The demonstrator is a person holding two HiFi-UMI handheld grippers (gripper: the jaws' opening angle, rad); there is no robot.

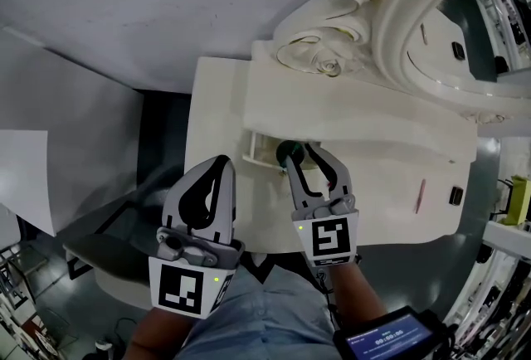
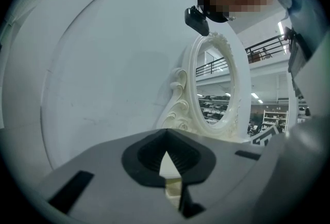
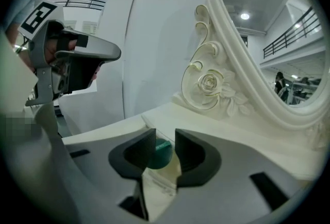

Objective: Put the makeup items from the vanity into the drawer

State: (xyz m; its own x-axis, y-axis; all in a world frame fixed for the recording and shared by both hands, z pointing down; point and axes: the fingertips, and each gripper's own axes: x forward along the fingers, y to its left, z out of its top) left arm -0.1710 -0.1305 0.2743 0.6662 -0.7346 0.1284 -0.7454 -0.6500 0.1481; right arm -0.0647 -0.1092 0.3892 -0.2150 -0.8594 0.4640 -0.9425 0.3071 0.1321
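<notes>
A cream vanity (image 1: 373, 151) has a small drawer (image 1: 253, 147) pulled open at its left end. A round green makeup item (image 1: 289, 154) lies in the drawer. My right gripper (image 1: 300, 155) hovers over it, jaws a little apart, pads not pressing it. In the right gripper view the green item (image 3: 160, 155) shows through the gap just beyond the right gripper (image 3: 165, 138). My left gripper (image 1: 217, 166) hangs left of the drawer, shut and empty; in its own view the left gripper (image 2: 166, 138) has its tips together. A pink stick (image 1: 421, 194) and a small dark item (image 1: 455, 196) lie on the vanity top.
An oval mirror (image 1: 465, 26) in a carved cream frame (image 1: 332, 51) stands at the vanity's back. White wall panels (image 1: 99, 10) fill the left. A grey seat edge (image 1: 108, 259) lies at the lower left. A small screen device (image 1: 390, 338) sits on the right forearm.
</notes>
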